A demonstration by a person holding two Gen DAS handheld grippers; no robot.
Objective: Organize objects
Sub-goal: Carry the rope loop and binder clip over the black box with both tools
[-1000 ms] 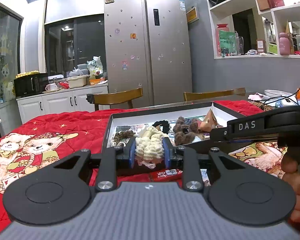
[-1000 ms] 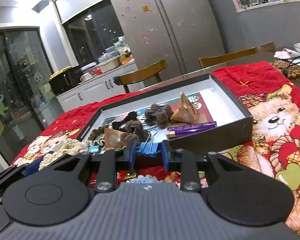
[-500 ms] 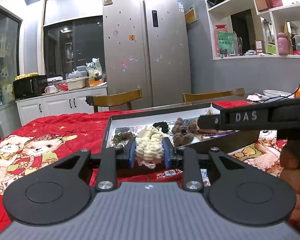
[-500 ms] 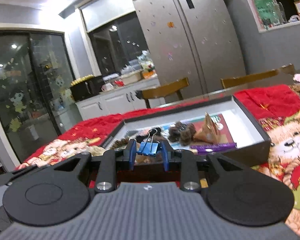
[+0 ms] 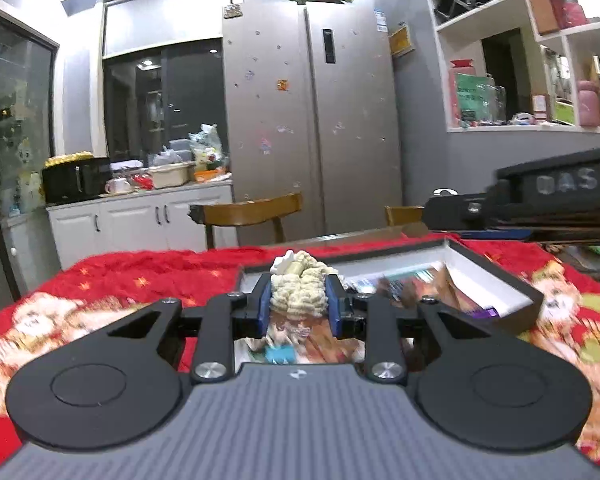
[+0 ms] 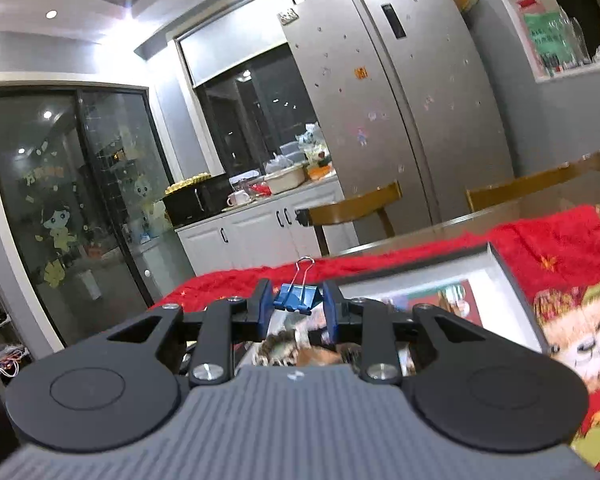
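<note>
My left gripper [image 5: 298, 296] is shut on a cream fluffy scrunchie [image 5: 298, 290] and holds it above the near left end of the black box [image 5: 496, 276] with a white inside. My right gripper [image 6: 298, 304] is shut on a blue binder clip [image 6: 296, 300] with its wire handles up, held over the box [image 6: 512, 284]. The right gripper's body [image 5: 540, 200] shows at the right of the left wrist view, above the box. Several small items lie blurred in the box.
A red bear-print cloth [image 5: 112, 280] covers the table. Wooden chairs [image 5: 252, 212] stand at the far side, before a fridge [image 5: 312, 120] and white cabinets [image 5: 140, 224]. Wall shelves [image 5: 540, 60] hang at the right.
Both grippers have risen and tilted up with their loads. The left one has moved over the box's near edge; the right gripper has moved up and over the box.
</note>
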